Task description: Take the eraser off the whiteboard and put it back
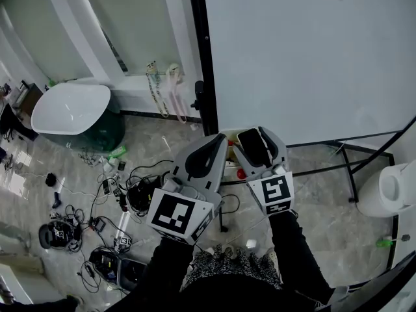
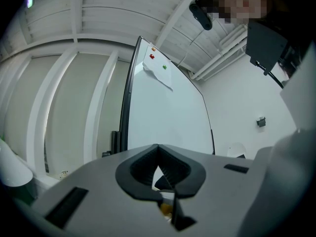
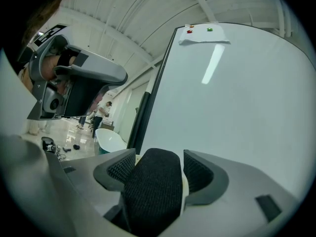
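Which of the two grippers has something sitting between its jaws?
The right gripper: a black eraser stands between its jaws, in front of the whiteboard. On the left gripper the jaws are together, with nothing between them.

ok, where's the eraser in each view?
Head view: eraser at centre, between the right tool's jaws, close to the whiteboard.
Left gripper view: cannot be made out.
Right gripper view: bottom centre, black felt between the jaws.
Shared landmark: the whiteboard's black frame edge, visible in all three views.
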Demonstrator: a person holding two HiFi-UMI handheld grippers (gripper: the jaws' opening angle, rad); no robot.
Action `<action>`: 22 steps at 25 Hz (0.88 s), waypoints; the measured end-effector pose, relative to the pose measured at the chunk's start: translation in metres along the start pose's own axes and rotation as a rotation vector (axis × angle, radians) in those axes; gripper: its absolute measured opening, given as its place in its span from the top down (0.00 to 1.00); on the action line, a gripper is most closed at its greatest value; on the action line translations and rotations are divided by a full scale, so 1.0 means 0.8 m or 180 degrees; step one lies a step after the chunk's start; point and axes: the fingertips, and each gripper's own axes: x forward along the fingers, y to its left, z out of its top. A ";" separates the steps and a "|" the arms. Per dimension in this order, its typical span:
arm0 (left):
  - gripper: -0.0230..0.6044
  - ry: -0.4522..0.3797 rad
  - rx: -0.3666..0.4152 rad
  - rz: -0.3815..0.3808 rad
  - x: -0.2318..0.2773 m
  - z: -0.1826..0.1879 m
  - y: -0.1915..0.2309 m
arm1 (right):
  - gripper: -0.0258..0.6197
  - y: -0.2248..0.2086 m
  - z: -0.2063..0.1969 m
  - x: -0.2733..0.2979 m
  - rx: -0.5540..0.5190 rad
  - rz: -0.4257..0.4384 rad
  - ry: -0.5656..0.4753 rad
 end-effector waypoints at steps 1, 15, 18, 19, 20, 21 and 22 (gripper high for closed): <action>0.95 -0.0001 0.0000 -0.0001 0.000 0.000 0.000 | 0.51 0.001 0.000 0.000 0.0004 0.0002 0.0000; 0.95 -0.0045 -0.0003 0.0042 -0.003 0.007 0.007 | 0.52 0.040 0.029 0.017 -0.0578 0.0754 0.0125; 0.95 -0.0056 -0.0005 0.0061 -0.003 0.007 0.011 | 0.52 0.057 0.018 0.022 -0.0921 0.1098 0.0326; 0.95 -0.0059 -0.0006 0.0069 -0.003 0.007 0.012 | 0.52 0.058 0.015 0.023 -0.0977 0.1153 0.0366; 0.95 -0.0059 -0.0008 0.0076 -0.003 0.007 0.013 | 0.52 0.058 0.015 0.023 -0.0985 0.1184 0.0383; 0.95 -0.0057 -0.0010 0.0082 -0.002 0.007 0.014 | 0.52 0.056 0.015 0.024 -0.0955 0.1204 0.0384; 0.95 -0.0055 -0.0012 0.0086 -0.001 0.006 0.015 | 0.52 0.054 0.017 0.025 -0.0912 0.1221 0.0374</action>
